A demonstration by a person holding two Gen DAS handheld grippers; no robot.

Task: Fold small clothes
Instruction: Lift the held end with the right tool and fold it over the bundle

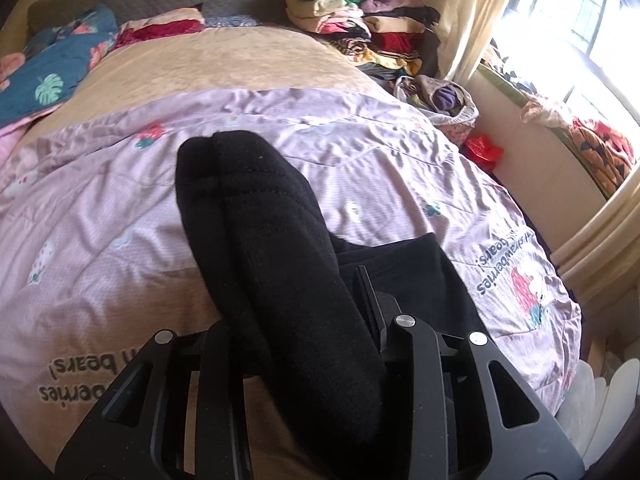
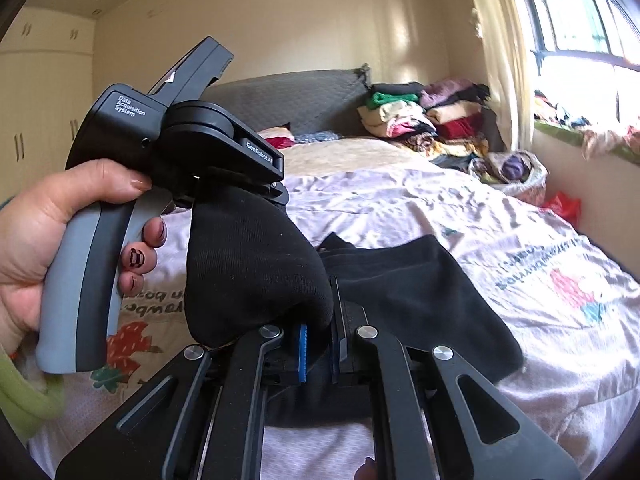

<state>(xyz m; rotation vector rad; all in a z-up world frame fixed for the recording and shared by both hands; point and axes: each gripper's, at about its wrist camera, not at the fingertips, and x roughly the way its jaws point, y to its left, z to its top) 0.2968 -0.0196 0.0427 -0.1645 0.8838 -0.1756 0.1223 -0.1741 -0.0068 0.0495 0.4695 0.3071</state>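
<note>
A pair of black socks [image 1: 256,232] hangs over the pink quilt [image 1: 120,200], held at both ends. My left gripper [image 1: 304,344] is shut on one end; the toes point away from it. In the right wrist view the left gripper [image 2: 240,184] clamps the socks [image 2: 248,264] from above, held by a hand [image 2: 48,232]. My right gripper [image 2: 318,344] is shut on the socks' lower end, blue pads [image 2: 303,354] pressing the cloth. Another black garment [image 2: 416,292] lies flat on the quilt just right of the socks; it also shows in the left wrist view [image 1: 412,280].
Stacks of folded clothes [image 1: 360,24] sit at the bed's far right by the curtain [image 1: 472,12]. A bag of clothes [image 1: 444,100] and a red bag [image 1: 482,150] lie beside the bed. A blue floral blanket [image 1: 52,68] lies far left. A grey headboard [image 2: 292,100] stands behind.
</note>
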